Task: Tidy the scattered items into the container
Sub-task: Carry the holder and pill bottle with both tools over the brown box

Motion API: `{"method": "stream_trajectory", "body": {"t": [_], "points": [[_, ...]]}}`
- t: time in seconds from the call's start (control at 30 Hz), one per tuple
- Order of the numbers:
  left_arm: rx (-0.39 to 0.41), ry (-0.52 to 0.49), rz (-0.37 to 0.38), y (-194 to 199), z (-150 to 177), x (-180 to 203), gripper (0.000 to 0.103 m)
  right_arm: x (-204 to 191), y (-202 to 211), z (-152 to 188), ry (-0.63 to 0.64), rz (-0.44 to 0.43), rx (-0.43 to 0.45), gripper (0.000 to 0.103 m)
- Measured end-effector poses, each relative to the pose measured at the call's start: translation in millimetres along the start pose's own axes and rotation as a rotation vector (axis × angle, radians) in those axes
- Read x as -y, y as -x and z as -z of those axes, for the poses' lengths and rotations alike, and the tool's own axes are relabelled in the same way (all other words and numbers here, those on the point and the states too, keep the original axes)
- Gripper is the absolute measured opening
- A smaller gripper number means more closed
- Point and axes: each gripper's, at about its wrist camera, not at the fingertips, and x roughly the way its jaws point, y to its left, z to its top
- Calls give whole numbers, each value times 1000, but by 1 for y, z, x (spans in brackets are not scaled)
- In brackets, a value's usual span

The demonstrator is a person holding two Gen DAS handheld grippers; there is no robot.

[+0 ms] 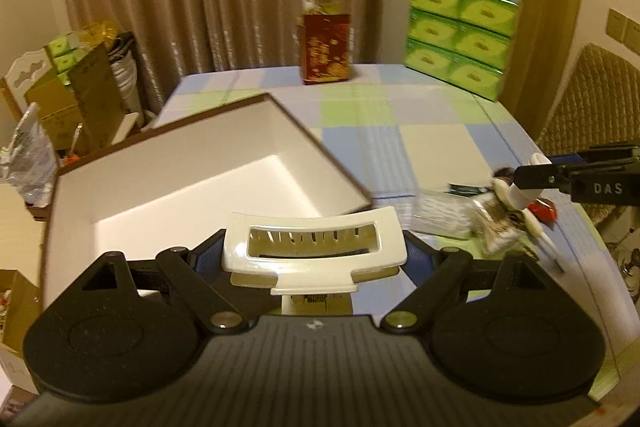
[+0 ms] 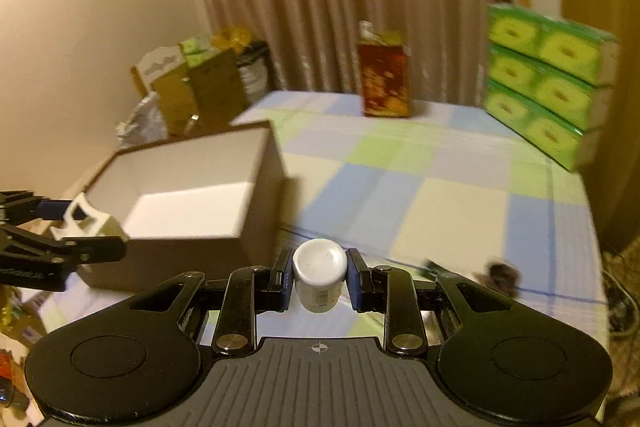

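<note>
Left tongs clamp a white clip; right tongs clamp a white bottle. "DAS" reads on the right tongs. The box sits near the bench's left edge.

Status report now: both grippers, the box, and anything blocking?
Left gripper shut on white hair claw. Right gripper shut on white bottle. Box open, looks empty. Nothing blocking.

Glossy pearly plastic hair clip, smooth white plastic bottle, matt cardboard box, checked cloth over the desk.
</note>
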Motion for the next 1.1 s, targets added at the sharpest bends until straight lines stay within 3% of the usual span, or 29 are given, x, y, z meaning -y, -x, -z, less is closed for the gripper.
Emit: {"method": "stream_trajectory", "body": {"t": [0.27, 0.47, 0.77, 1.1], "points": [[27, 20, -61, 4, -8, -59, 85, -66, -35, -35, 74, -81, 53, 24], [5, 43, -99, -11, -12, -100, 85, -108, -83, -52, 88, -145, 19, 24], [-103, 59, -110, -59, -9, -150, 85, -134, -175, -43, 107, -150, -168, 24], [-256, 65, -75, -113, 5, -165, 85, -129, -237, -36, 145, -137, -385, 24]]}}
